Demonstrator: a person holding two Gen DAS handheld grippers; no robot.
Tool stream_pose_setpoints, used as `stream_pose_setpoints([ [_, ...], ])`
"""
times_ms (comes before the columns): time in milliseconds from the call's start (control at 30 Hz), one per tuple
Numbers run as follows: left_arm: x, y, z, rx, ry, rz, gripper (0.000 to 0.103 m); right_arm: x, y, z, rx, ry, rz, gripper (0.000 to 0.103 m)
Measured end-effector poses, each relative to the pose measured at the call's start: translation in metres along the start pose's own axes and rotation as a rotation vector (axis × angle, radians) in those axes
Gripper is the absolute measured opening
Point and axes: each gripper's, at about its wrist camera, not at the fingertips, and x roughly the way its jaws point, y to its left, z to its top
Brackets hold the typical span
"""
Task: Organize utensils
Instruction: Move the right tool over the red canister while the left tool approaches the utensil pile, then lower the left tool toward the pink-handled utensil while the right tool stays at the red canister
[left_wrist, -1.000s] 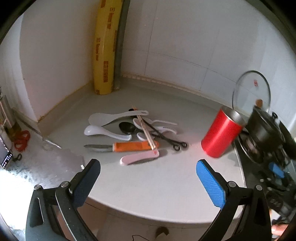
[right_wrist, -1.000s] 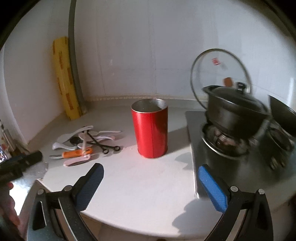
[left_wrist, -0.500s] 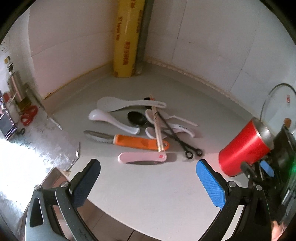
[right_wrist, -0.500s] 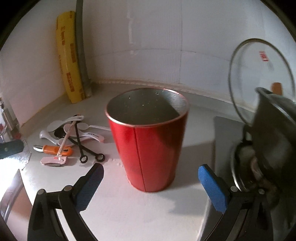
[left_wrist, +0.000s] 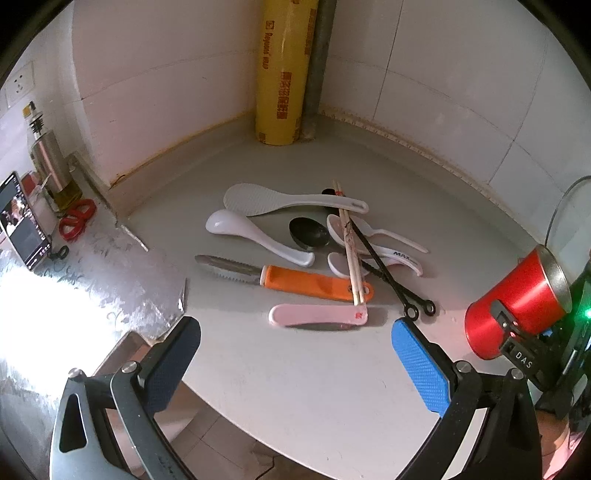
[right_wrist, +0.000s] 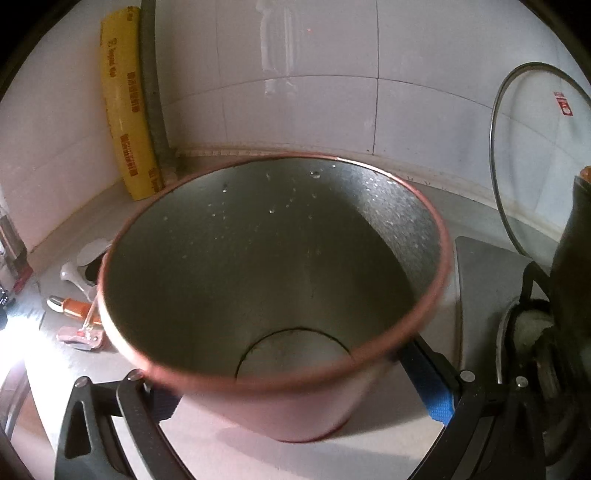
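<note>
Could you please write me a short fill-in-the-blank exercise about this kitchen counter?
1. The right gripper straddles the ____ can.
2. The can's inside is ____.
3. The chopsticks lie across the knife's ____ handle.
4. The left gripper holds ____.

Answers: red; empty; orange; nothing

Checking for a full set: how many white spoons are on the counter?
4 spoons: one long-handled at the pile's left, one under the chopsticks, one labelled MAX, one small near the orange handle. More may be hidden.
</note>
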Motion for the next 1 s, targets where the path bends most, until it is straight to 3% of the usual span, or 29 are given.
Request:
stream_pose_setpoints([
  [467, 0.011, 0.013, 0.021, 0.029, 0.002, -0.035, 0.103, 0.005, 0.012, 0.011, 0.020, -0.037, -0.055, 0.091],
  [1000, 0.041, 0.063, 0.041, -0.127, 0.047, -0.101, 0.102, -0.011, 0.029, -0.003, 0.017, -0.026, -0.032, 0.090],
])
